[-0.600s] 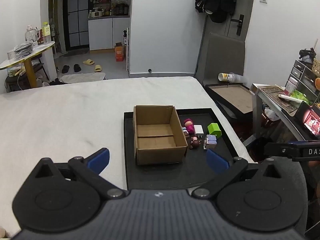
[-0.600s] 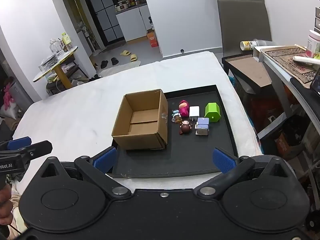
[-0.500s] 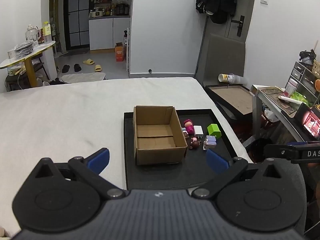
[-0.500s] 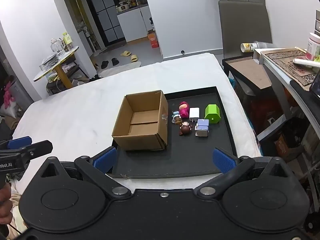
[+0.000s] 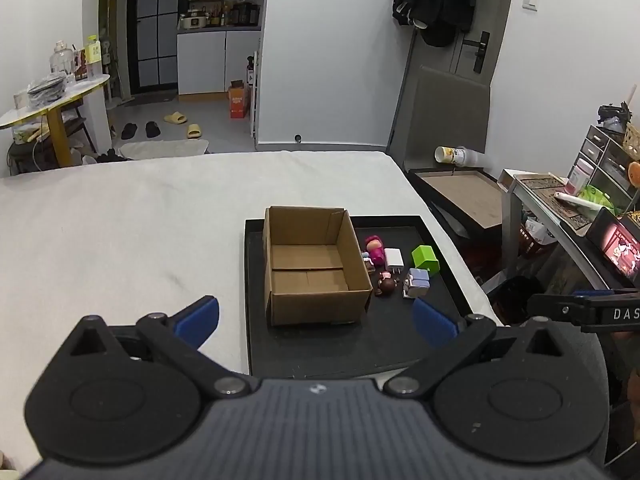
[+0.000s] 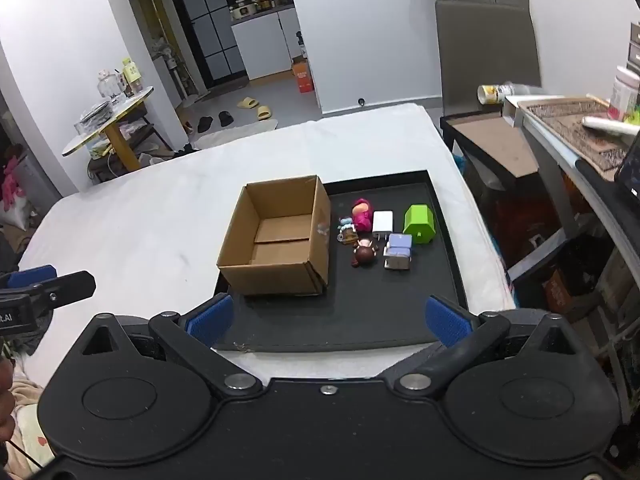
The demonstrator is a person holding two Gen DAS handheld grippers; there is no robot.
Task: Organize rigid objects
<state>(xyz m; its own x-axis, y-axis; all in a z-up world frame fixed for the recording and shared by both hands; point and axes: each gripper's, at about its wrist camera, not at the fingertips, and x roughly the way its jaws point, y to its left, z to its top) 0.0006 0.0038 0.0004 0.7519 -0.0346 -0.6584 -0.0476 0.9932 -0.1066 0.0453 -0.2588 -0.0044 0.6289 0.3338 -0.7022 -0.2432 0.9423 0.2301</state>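
An open, empty cardboard box (image 5: 314, 264) (image 6: 280, 236) stands on the left part of a black tray (image 5: 320, 348) (image 6: 360, 320) on a white bed. Right of the box lie small items: a pink figure (image 6: 362, 213), a white charger (image 6: 383, 223), a green house-shaped block (image 6: 419, 223), a brown figure (image 6: 364, 255), a pale purple block (image 6: 398, 251) and a small blue toy (image 6: 346, 229). My left gripper (image 5: 316, 320) is open and empty, near the tray's front edge. My right gripper (image 6: 326, 320) is open and empty, above the tray's front edge.
The white bed (image 5: 120, 232) stretches left of the tray. A second dark tray (image 5: 460, 196) and a cluttered metal shelf (image 5: 560, 208) stand to the right. A grey chair (image 6: 486, 48) is behind. The other gripper's tip shows at each view's edge.
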